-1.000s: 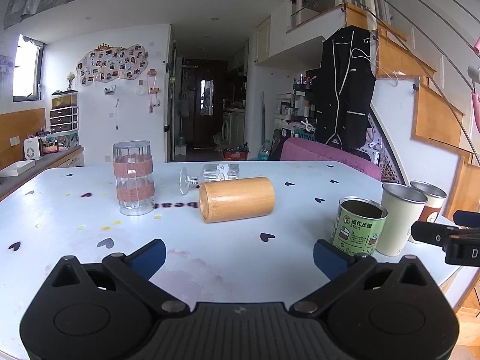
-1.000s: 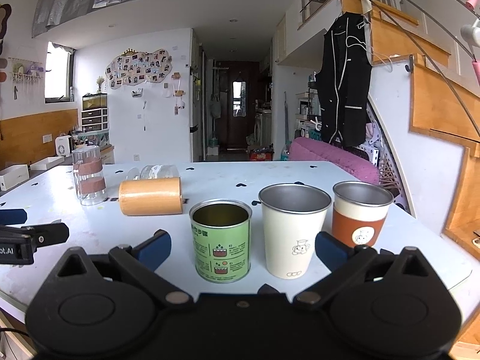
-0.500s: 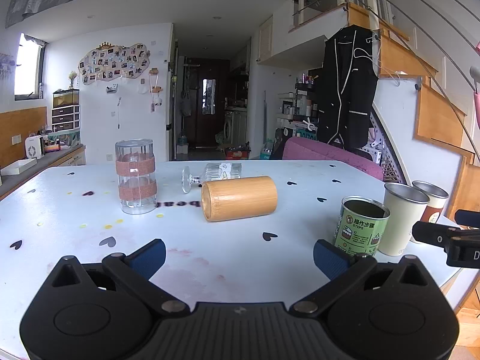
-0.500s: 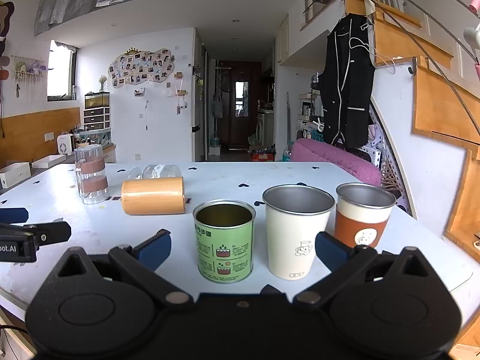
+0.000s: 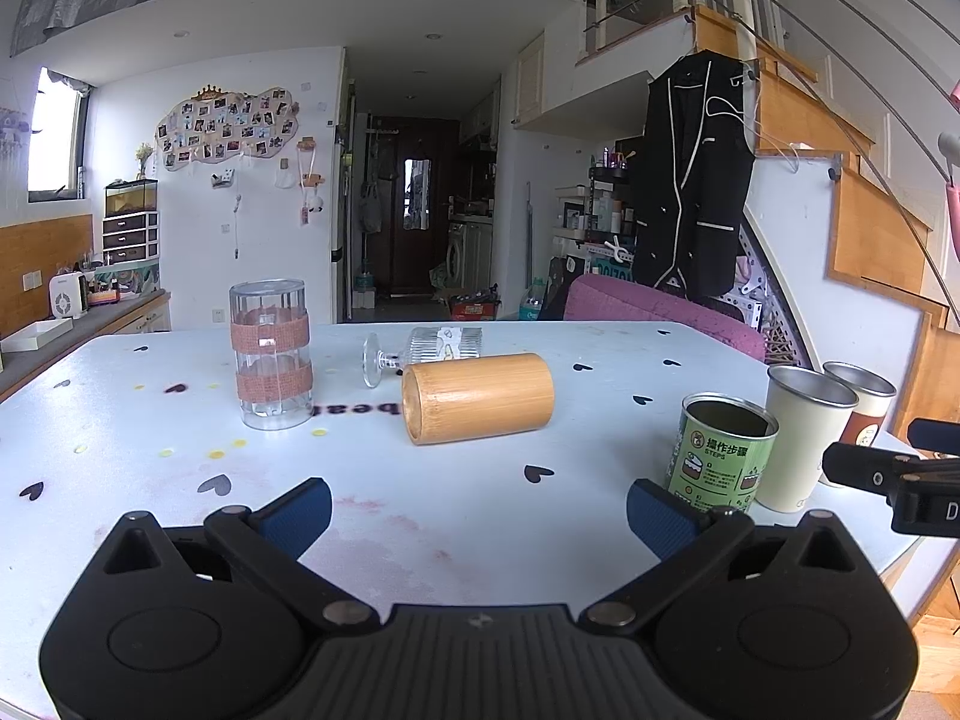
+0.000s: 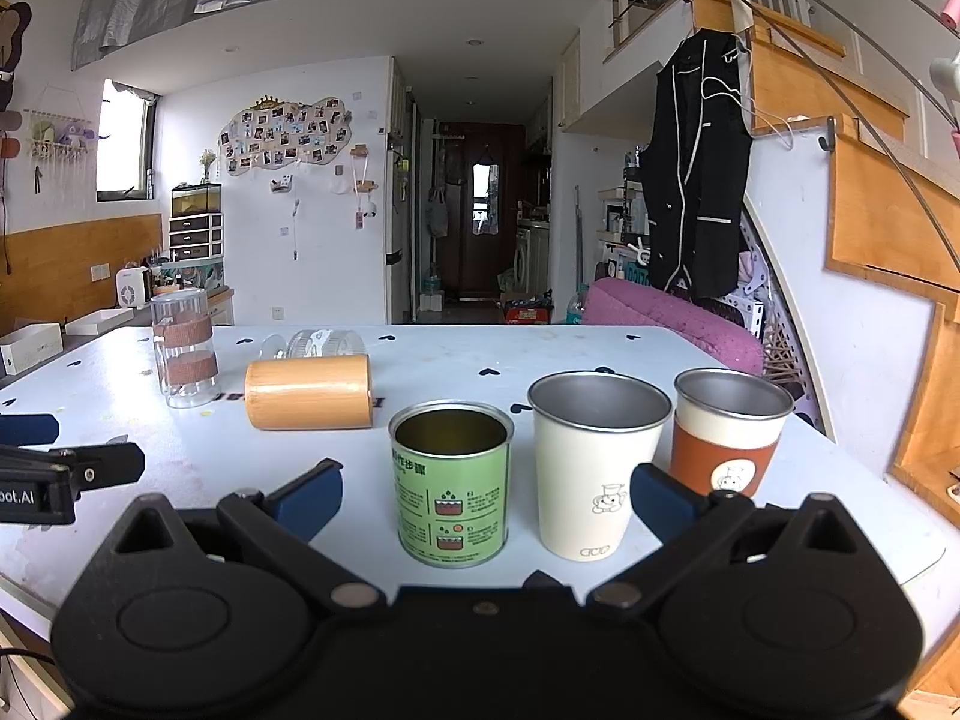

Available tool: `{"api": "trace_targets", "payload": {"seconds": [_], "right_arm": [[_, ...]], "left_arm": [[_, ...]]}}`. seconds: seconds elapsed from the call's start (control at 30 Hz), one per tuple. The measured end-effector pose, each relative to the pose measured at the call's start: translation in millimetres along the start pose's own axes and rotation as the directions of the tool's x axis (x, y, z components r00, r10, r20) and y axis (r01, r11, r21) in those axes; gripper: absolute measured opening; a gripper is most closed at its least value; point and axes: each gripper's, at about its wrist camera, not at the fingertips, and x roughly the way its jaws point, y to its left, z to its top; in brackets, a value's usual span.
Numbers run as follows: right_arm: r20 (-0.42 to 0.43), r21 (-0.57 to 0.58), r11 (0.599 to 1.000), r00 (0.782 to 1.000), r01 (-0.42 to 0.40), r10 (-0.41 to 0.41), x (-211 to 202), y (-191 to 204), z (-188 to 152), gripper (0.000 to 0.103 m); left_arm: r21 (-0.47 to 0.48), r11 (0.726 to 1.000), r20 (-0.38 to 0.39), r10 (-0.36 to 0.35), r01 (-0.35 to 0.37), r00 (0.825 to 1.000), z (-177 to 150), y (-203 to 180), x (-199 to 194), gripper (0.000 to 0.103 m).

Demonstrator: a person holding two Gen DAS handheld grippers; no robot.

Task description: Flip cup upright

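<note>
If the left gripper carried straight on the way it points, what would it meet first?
Probably the bamboo cup lying on its side, roughly centred ahead of the open left gripper; depth is hard to judge.

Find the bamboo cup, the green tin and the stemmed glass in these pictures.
bamboo cup (image 5: 480, 397), left wrist view, middle of its side.
green tin (image 6: 451, 486), right wrist view, front label.
stemmed glass (image 5: 445, 344), left wrist view, ribbed bowl.

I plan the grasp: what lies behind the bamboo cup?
A glass goblet lies on its side just behind the bamboo cup. The cup hides its lower edge, so contact is unclear.
</note>
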Motion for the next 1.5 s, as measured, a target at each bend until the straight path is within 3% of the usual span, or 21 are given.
{"api": "trace_targets", "payload": {"seconds": [1.5], "right_arm": [[0.0, 0.0, 1.0, 1.0, 0.001, -0.001, 0.0, -0.3, -0.1, 0.103]], "left_arm": [[0.0, 1.0, -0.001, 0.0, 0.0, 1.0, 0.1, -0.4, 0.1, 0.103]]}}
